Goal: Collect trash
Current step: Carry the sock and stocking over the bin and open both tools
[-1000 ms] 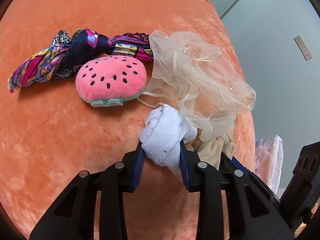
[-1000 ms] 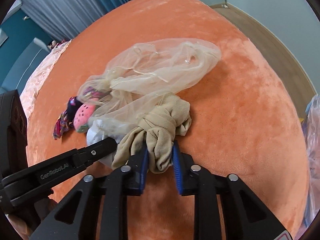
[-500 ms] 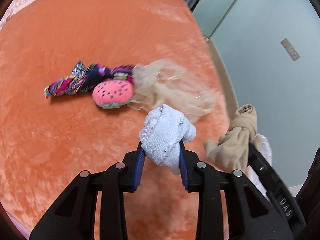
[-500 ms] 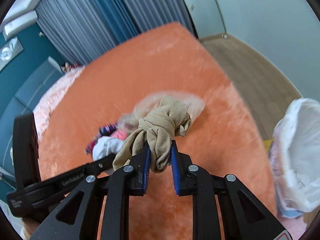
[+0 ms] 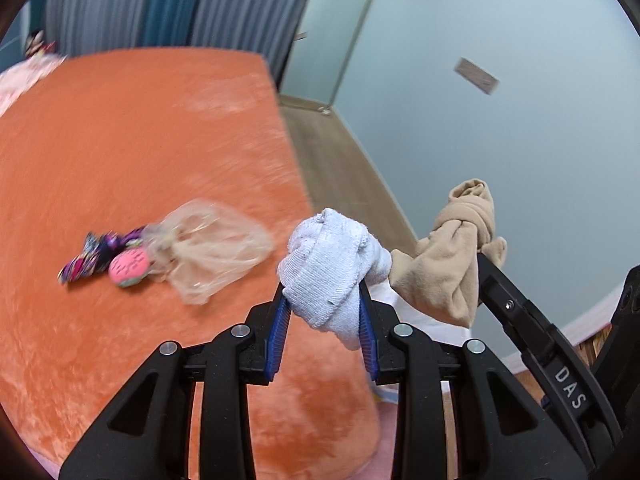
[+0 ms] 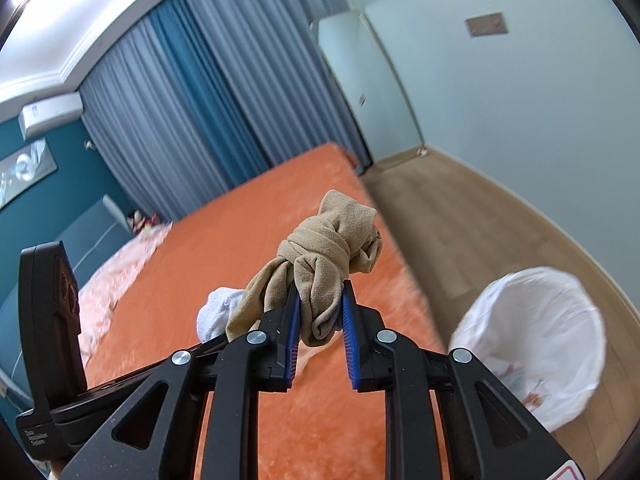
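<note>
On the orange plush-covered bed (image 5: 140, 152), toward its left side, a multicoloured patterned cloth strip (image 5: 96, 254) lies touching a round pink watermelon-print plush toy (image 5: 129, 268), and just right of them a crumpled sheer beige mesh bag (image 5: 208, 252) rests on the cover. All three are blurred.

Right of that, the left gripper (image 5: 324, 300) is raised above the bed's edge, its blue-padded jaws clamped on a knotted white terry sock (image 5: 332, 268). In the right wrist view only a small part of this sock (image 6: 218, 312) shows behind the other bundle.

Further right, the right gripper (image 6: 320, 304) has its jaws closed on a knotted tan nylon stocking bundle (image 6: 324, 260), held up in the air; the knot sticks out past the fingertips. From the left wrist view the tan bundle (image 5: 452, 256) hangs just beside the white sock.

At the far right, on the wooden floor (image 6: 460, 216) near the bed's corner, stands a bin lined with a white plastic bag (image 6: 532, 340), its mouth open upward.
</note>
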`<move>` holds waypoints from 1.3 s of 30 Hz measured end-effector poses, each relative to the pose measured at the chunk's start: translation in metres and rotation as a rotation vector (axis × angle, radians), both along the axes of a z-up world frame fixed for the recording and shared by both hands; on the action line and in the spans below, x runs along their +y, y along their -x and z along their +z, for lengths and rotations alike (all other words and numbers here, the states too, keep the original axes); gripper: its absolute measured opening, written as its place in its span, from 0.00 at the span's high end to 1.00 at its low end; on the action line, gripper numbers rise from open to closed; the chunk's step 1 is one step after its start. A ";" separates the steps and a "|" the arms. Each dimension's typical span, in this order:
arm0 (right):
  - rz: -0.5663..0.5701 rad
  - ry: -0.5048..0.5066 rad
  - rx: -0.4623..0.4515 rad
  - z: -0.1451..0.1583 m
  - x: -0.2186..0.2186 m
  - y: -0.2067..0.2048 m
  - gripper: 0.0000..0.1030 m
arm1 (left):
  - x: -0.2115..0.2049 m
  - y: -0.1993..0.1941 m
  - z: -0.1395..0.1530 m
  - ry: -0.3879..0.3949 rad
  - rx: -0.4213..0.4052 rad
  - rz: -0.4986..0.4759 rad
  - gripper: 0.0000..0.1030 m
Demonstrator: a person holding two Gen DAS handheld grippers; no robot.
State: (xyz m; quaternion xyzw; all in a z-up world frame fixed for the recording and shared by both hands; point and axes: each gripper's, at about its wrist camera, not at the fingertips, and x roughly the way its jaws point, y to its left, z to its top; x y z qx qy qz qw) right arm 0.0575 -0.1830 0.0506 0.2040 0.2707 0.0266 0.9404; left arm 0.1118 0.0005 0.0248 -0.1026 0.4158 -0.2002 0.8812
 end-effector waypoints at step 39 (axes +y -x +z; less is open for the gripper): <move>-0.320 -0.058 -0.052 0.011 -0.122 0.081 0.81 | -0.169 0.038 0.030 -0.056 -0.095 -0.305 0.67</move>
